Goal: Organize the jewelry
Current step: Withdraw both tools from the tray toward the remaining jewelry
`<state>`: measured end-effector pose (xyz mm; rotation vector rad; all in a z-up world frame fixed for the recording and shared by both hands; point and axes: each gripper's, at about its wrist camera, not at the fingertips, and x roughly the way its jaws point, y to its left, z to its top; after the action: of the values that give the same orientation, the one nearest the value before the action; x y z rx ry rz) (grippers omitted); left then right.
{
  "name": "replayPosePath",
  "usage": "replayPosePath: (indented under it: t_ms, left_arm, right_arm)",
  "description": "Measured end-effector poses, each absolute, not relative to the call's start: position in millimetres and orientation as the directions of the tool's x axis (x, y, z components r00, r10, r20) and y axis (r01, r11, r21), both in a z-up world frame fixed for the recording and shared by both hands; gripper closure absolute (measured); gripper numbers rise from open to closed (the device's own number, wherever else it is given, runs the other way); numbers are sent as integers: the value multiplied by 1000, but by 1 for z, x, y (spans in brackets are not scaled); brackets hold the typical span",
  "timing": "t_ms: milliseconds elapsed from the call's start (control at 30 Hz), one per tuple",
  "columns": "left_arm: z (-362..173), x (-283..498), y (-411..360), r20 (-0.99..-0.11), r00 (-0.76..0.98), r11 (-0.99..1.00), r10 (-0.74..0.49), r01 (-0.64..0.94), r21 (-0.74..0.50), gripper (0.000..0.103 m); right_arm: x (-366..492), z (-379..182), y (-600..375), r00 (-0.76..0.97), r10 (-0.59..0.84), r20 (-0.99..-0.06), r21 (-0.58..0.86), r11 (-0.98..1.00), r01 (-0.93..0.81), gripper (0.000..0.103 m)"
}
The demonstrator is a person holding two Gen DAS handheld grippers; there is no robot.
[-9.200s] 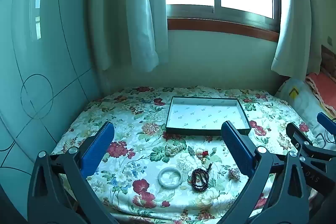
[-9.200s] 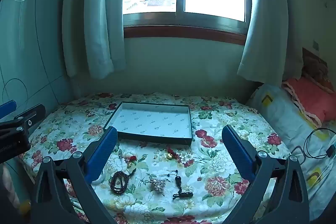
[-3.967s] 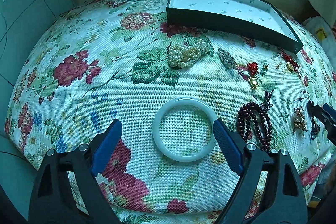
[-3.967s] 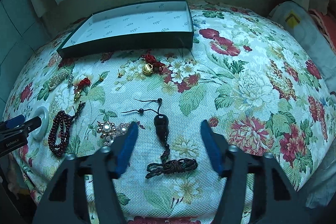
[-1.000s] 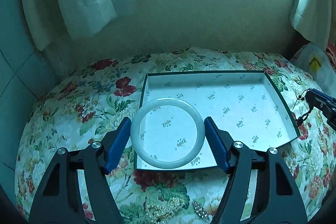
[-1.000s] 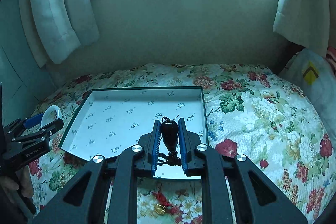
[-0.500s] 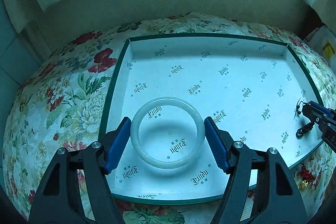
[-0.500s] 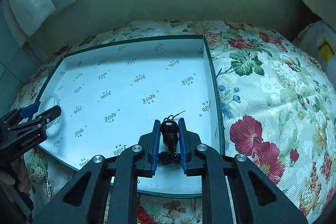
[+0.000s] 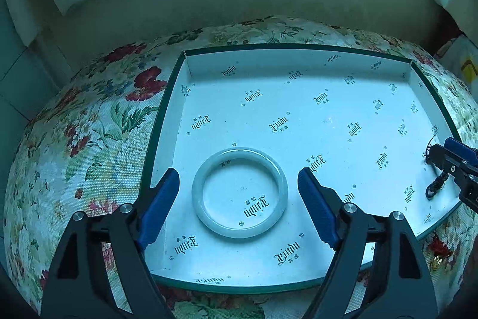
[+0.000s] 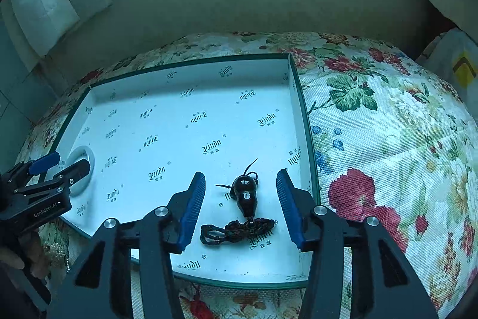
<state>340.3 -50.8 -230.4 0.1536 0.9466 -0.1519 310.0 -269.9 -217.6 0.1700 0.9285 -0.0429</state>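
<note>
Left wrist view: pale, translucent stone-like bangle [image 9: 240, 192] lies flat on the floor of the shallow dark-green-rimmed box with white printed lining [image 9: 167, 97], near its left wall. Left gripper [image 9: 238, 210] straddles it, jaws spread wide, blue pads clear of the ring on both sides. Nothing held.

Right wrist view: black glossy teardrop pendant on a dark braided cord [image 10: 245, 197] rests on the box floor near the right wall, cord bunched just below the bead. Right gripper [image 10: 241, 208] jaws open, pads apart from the pendant on either side.

Box sits on the floral-print padded cloth [image 10: 388, 124]. A small pearl cluster [image 10: 56, 248] shows on the cloth by the box's near left corner.

Handling, judged:
- Bangle: rigid, smooth, probably slippery and brittle. Best taken across the outer diameter with gentle closure; avoid dropping.
- Pendant: bead hard and slick, cord limp and light. Pinch the bead body; cord will trail and may snag on the rim.

Both pieces look placed; remaining items lie outside the box.
</note>
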Motion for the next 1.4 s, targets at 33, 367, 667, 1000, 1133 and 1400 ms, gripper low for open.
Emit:
replayPosePath:
  t_ms: [33, 367, 667, 1000, 1133, 1400]
  left_arm:
    - [-227, 337, -49, -814, 578, 979, -64, 193, 60, 20]
    - [-197, 279, -38, -807, 584, 983, -83, 181, 30, 20]
    - [-197, 207, -28, -823, 564, 983, -74, 180, 36, 20]
    - [-215, 152, -12, -855, 517, 989, -53, 145, 26, 20]
    - [-217, 142, -9, -858, 511, 990, -50, 136, 23, 20]
    - [-220, 133, -8, -862, 504, 991, -57, 130, 11, 20]
  right_arm:
    - [307, -213, -269, 605, 38, -795, 129, 986, 108, 53]
    - [248, -187, -254, 611, 73, -788, 145, 987, 69, 53]
    - [176, -193, -233, 555, 123, -823, 162, 987, 22, 53]
    - [125, -215, -206, 502, 149, -852, 156, 987, -29, 53]
    - [118, -221, -199, 493, 147, -858, 149, 988, -36, 53]
    - [119, -227, -192, 487, 119, -865, 112, 993, -44, 53]
